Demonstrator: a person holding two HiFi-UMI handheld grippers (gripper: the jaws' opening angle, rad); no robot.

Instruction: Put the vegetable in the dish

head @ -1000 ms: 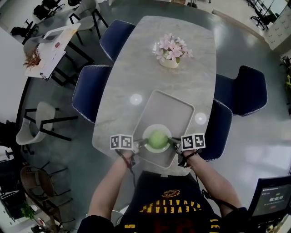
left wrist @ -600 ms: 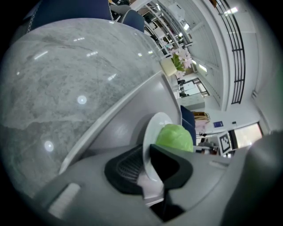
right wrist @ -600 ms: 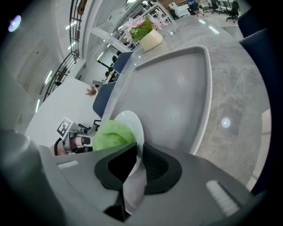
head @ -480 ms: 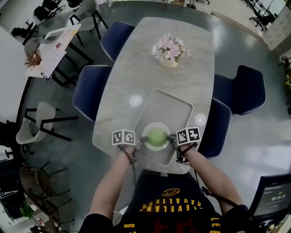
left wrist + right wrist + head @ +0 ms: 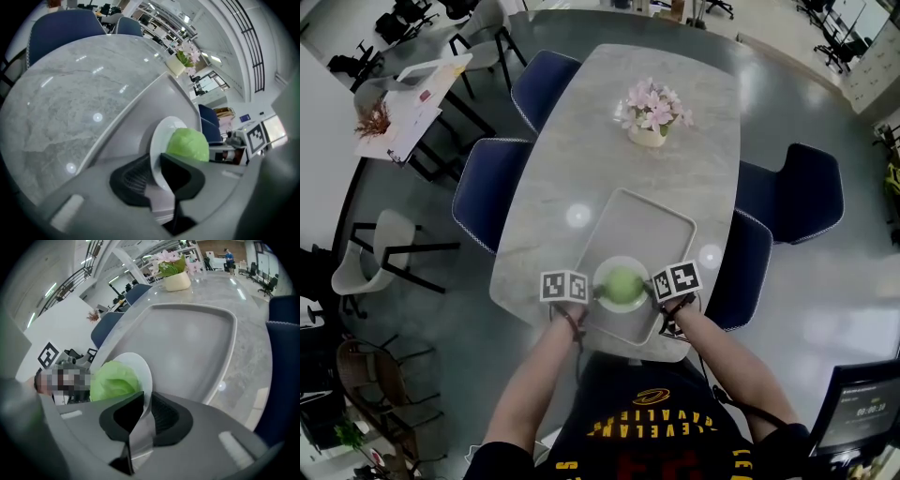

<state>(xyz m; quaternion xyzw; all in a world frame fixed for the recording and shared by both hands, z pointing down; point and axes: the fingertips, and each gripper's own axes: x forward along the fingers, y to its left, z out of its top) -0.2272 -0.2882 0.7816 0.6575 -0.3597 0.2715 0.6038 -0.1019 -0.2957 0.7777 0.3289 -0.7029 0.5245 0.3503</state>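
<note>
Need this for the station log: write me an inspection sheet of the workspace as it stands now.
Surface: marble table with a grey tray at the near end.
Job's things: green vegetable already sits in the white dish, at the tray's near end; whether the dish rests on the tray or is lifted, cannot tell.
Clutter: a pot of pink flowers at the far end.
Grippers: left gripper and right gripper each shut on the dish's rim, on opposite sides.
Cables: nothing seen.
Surroundings: blue chairs on both sides of the table, a monitor at the person's right.
</note>
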